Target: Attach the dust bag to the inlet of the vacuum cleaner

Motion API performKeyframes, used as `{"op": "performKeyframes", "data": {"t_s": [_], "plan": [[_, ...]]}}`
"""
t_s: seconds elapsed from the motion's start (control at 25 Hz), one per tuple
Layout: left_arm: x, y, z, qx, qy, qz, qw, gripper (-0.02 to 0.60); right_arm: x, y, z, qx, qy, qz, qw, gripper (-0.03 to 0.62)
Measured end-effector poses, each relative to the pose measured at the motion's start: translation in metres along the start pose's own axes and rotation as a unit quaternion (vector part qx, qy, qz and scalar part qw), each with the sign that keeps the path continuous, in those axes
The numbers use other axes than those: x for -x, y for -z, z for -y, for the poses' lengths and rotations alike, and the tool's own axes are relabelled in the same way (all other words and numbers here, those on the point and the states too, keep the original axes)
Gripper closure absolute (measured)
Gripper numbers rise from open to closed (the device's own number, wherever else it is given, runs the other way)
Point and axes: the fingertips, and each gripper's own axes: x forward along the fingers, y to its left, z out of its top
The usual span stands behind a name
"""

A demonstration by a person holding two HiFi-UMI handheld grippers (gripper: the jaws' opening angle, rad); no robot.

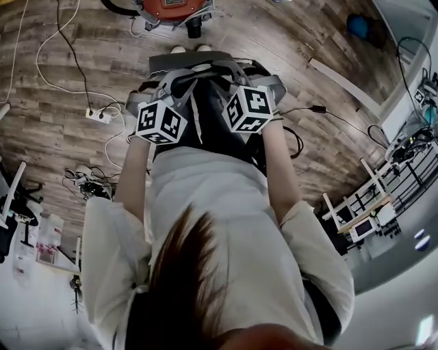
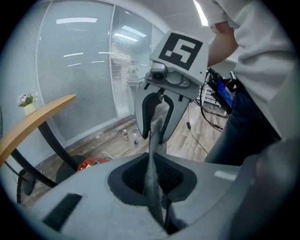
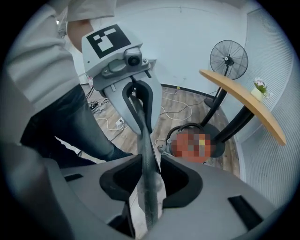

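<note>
Wood floor (image 1: 294, 41), office corner. Dust bag (image 1: 185, 63) is upper centre of the head view, held off the floor and stretched edge-on between both tools. Left tool (image 3: 140, 117) is clenched on its edge. Right tool (image 2: 157, 131) nips it too, though the grip looks looser. Vacuum cleaner (image 1: 174, 10) sits at the top edge, just beyond the bag and apart from it.

Step, as I judge it: approach, bag not yet on the inlet, probably the dark stub (image 1: 194, 29). Next: square the bag opening to it and push on.

Floor ahead is open. White cable (image 1: 61, 48) and power strip (image 1: 99, 115) lie upper left, and the person's legs are close behind.
</note>
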Motion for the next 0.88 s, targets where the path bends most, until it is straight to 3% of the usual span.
{"op": "performKeyframes", "data": {"t_s": [0.16, 0.36, 0.6, 0.88], "plan": [[-0.03, 0.022, -0.008, -0.007, 0.017, -0.01, 0.9998, 0.543, -0.032, 0.022, 0.009, 0.003, -0.002, -0.024, 1.0, 0.511], [-0.066, 0.055, -0.008, 0.02, 0.027, -0.025, 0.9991, 0.541, -0.073, 0.047, 0.008, -0.004, -0.027, -0.04, 0.999, 0.54], [-0.102, 0.091, -0.007, 0.049, 0.015, -0.05, 0.9974, 0.538, -0.114, 0.07, 0.003, -0.031, -0.034, -0.013, 0.999, 0.551], [-0.136, 0.13, -0.018, 0.068, 0.019, -0.079, 0.9944, 0.535, -0.159, 0.088, 0.009, -0.034, -0.031, -0.018, 0.999, 0.559]]}}
